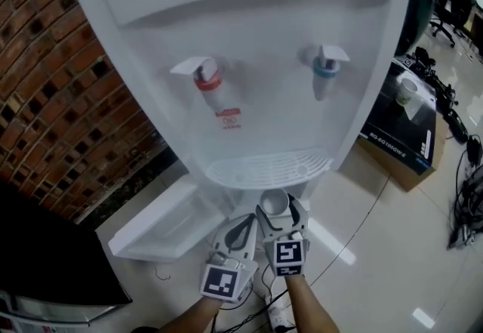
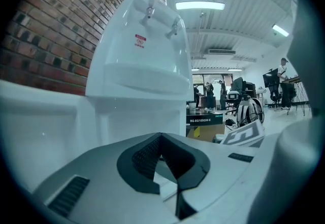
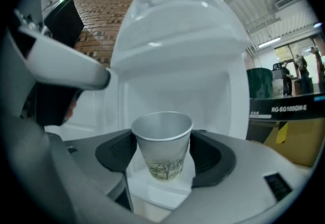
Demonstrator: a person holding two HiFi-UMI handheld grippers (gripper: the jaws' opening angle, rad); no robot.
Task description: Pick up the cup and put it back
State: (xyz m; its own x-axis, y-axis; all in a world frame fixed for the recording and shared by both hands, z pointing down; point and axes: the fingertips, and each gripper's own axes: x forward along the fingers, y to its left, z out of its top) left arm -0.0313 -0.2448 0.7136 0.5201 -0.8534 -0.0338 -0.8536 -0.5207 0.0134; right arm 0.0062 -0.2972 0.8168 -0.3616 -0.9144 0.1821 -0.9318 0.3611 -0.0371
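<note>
Right gripper view: cup (image 3: 162, 147) between jaws; box (image 3: 287, 111) lettering perhaps "RG-EG105GW-E".

Even illumination is provided by ceiling tubes (image 2: 200, 5); glare is seen on the floor (image 1: 423, 316); gripper views are bowed, edges vignetted.

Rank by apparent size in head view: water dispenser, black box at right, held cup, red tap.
1. water dispenser
2. black box
3. cup and red tap look about alike; the cup is nearer the camera, so unranked.
</note>
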